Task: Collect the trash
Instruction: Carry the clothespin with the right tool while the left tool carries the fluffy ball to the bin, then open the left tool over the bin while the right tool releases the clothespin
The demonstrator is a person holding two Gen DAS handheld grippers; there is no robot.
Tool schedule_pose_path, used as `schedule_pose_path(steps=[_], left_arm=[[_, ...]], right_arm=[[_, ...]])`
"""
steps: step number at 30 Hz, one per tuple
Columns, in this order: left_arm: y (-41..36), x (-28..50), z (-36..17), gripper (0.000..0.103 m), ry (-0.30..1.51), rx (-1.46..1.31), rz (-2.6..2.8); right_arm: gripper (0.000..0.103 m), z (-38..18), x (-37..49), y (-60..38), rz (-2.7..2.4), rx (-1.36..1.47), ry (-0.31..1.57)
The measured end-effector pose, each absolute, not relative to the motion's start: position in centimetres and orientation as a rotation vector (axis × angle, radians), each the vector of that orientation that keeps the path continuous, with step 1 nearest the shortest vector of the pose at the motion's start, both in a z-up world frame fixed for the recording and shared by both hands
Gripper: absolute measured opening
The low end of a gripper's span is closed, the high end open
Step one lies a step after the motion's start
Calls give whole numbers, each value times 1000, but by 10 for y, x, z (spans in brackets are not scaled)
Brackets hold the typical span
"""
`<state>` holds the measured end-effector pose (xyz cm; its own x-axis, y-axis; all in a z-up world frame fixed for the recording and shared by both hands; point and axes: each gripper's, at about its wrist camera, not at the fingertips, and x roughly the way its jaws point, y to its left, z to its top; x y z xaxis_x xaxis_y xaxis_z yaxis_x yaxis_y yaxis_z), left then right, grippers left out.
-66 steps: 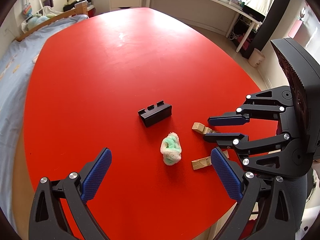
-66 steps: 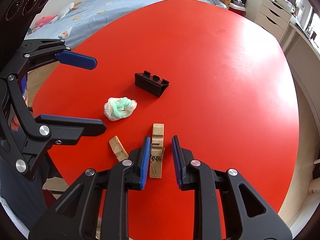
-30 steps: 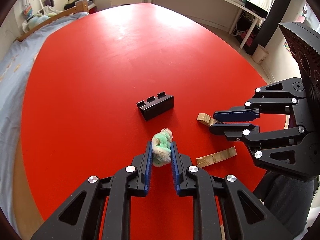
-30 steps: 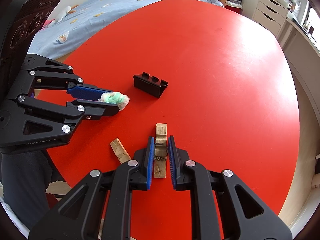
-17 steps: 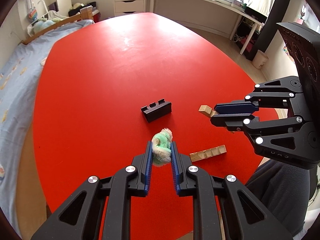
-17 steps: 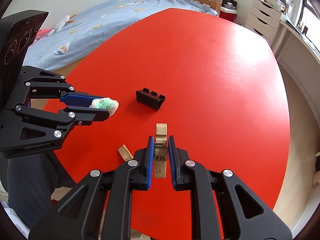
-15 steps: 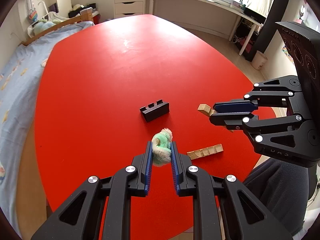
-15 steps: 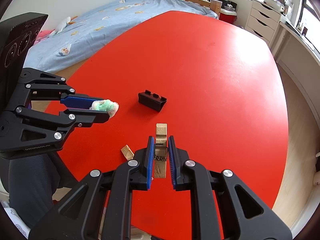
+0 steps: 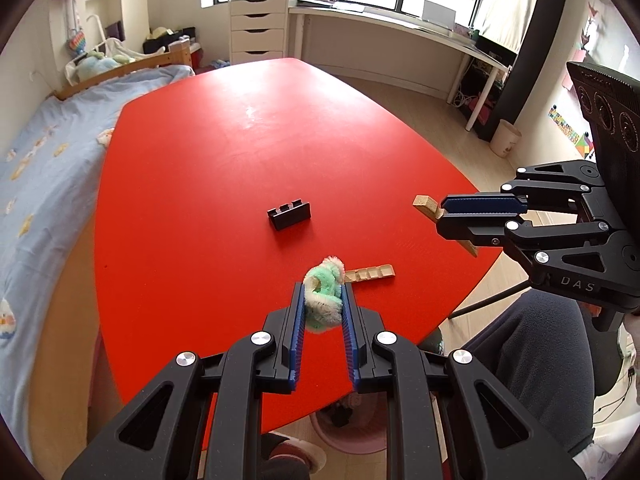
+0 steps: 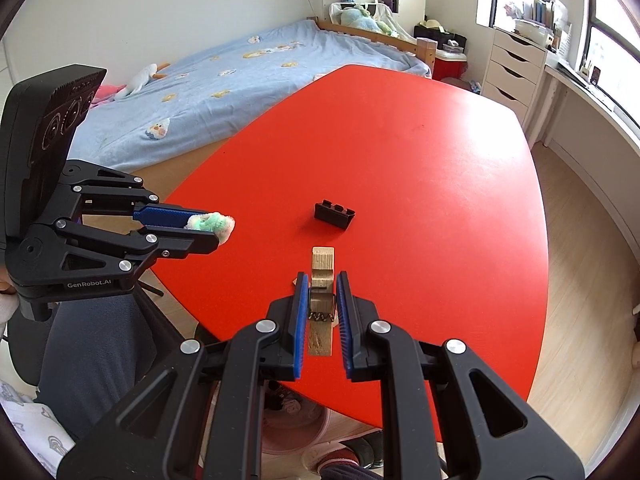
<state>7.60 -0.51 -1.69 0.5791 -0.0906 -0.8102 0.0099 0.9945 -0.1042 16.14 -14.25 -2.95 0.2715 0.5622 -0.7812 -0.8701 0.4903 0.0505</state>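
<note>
Your left claw [image 9: 323, 294] is squeezed tight on a fuzzy green and white ball [image 9: 323, 300]. The ball sits between the two blue pads [image 9: 298, 322], and its fluffy top sticks out past the tips. In the right wrist view you can see that same claw [image 10: 202, 229] at 9 o'clock, holding the ball [image 10: 212, 224] up in the air off the red table [image 10: 400, 152].

Your right claw [image 10: 321, 292] is squeezed tight on a wooden clothespin half [image 10: 321, 276]. The little metal spring [image 10: 320, 308] on it sits between the pads. One end of the wood pokes out past the tips toward 12 o'clock. In the left wrist view this claw [image 9: 442, 216] is at 3 o'clock, with the wood [image 9: 427, 205] sticking out both ways, held above the table's edge.

Just past the fuzzy ball in the left wrist view, toward 1 o'clock, another wooden clothespin half [image 9: 370, 273] lies flat on the table [image 9: 240, 152]. Further out, toward 11 o'clock from the ball, a small black clip [image 9: 289, 216] with notches on top rests on the table by itself.

Below the near table edge, at 6 o'clock, you can see part of a pink bin [image 9: 348, 436] on the floor. A bed with a blue cover [image 9: 36, 168] stands along the table's left side at 9 o'clock.
</note>
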Motion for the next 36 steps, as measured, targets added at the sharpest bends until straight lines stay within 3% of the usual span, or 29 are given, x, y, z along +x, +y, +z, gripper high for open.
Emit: schedule_pose_path(steps=[14, 36], left_arm=[[-32, 24, 8, 18, 875, -89, -94], [-55, -15, -20, 18, 937, -148, -153]], right_arm=[[14, -10, 106, -185, 1018, -353, 794], [14, -35, 59, -209, 1031, -333, 872]])
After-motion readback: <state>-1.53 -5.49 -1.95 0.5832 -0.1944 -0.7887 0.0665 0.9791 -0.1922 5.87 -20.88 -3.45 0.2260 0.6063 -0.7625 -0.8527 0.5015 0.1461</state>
